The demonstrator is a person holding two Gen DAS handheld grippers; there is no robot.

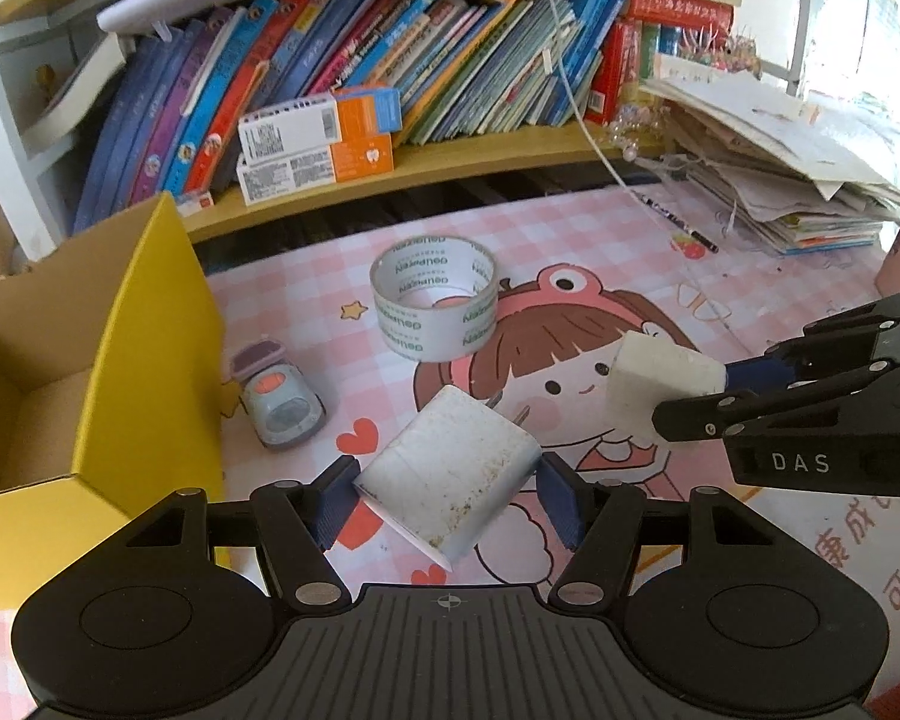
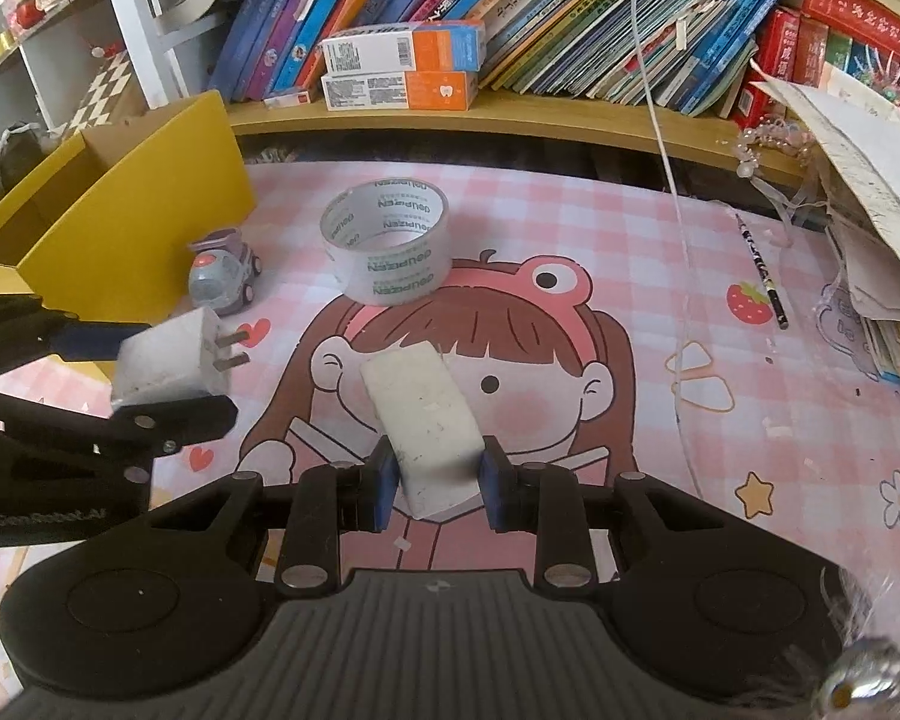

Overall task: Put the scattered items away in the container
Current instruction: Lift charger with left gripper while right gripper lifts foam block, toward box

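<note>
My left gripper [image 1: 449,495] is shut on a white plug adapter [image 1: 450,474], held above the pink mat with its prongs pointing away; the adapter [image 2: 168,354] also shows at the left of the right wrist view. My right gripper [image 2: 437,483] is shut on a white eraser block [image 2: 423,414], which appears at the right of the left wrist view as the eraser [image 1: 654,381]. A yellow cardboard box [image 1: 144,324] stands open to the left. A roll of clear tape [image 1: 435,297] and a small grey toy car [image 1: 276,399] lie on the mat.
A low wooden shelf [image 1: 450,159] with leaning books and two orange-and-white cartons [image 1: 318,144] runs along the back. A stack of papers [image 1: 798,180] sits at the right. A pencil [image 2: 762,270] lies on the mat, and a white cord [image 2: 672,192] hangs down over it.
</note>
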